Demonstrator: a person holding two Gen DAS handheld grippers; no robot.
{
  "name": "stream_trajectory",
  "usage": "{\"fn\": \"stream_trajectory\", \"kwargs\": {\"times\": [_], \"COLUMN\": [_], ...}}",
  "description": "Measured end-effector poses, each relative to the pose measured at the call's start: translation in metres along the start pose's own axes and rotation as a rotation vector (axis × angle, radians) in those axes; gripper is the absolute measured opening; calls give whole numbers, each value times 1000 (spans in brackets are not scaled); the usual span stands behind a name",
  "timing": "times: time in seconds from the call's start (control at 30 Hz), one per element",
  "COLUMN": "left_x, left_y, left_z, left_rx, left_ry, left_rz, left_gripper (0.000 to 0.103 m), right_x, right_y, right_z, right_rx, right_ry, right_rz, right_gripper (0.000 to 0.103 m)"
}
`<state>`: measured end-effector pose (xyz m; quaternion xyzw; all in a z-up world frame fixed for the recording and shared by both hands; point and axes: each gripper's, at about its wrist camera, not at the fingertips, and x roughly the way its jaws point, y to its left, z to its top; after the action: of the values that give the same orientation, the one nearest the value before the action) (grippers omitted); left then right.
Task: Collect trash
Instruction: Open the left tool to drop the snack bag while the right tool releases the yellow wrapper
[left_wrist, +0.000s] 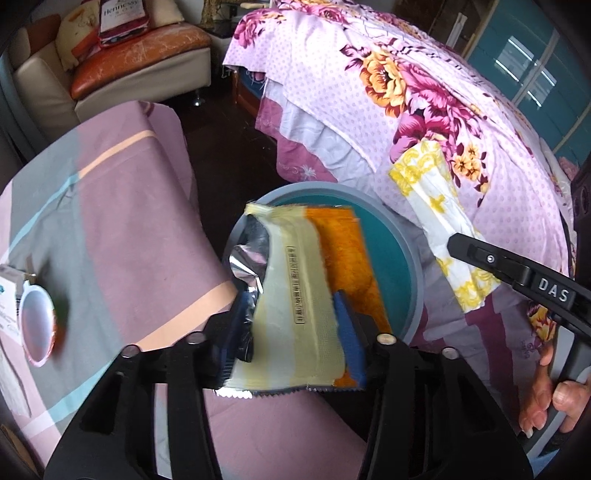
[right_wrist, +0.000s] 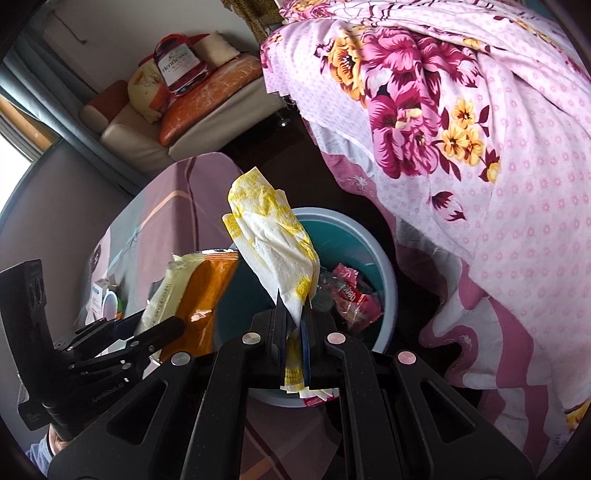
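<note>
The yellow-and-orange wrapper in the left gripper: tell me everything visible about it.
The wrapper is a flattened, opened snack packet: pale yellow one side, orange the other, silver foil lining at its torn mouth, a printed code strip, serrated bottom edge. It stands between the left gripper's blue-padded fingers, directly over the teal bin, which already holds other wrappers.

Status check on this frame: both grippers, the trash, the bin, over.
Left gripper open around the snack wrapper, above the bin. Right gripper shut on the yellow-print napkin, also over the bin. Red wrapper already inside. Nothing blocking.
</note>
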<state>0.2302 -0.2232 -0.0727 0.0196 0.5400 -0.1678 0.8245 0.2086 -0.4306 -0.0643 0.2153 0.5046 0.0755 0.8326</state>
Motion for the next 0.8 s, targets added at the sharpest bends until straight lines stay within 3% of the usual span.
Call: {"fn": "stream_trajectory", "kwargs": {"times": [0.2,0.8], "left_x": [8,1], "left_y": [1,29], "left_z": [6,-10], "left_rx": [-9,-68], "left_ry": [-2,25], "left_rz": [-3,-9], "left_gripper": [84,94], "right_x": [8,33], "right_y": [-4,7], "right_z": [2,3], "right_rx": [11,9], "right_ry": [16,63], "right_rz": [-12,-45], "right_gripper": [6,9]}}
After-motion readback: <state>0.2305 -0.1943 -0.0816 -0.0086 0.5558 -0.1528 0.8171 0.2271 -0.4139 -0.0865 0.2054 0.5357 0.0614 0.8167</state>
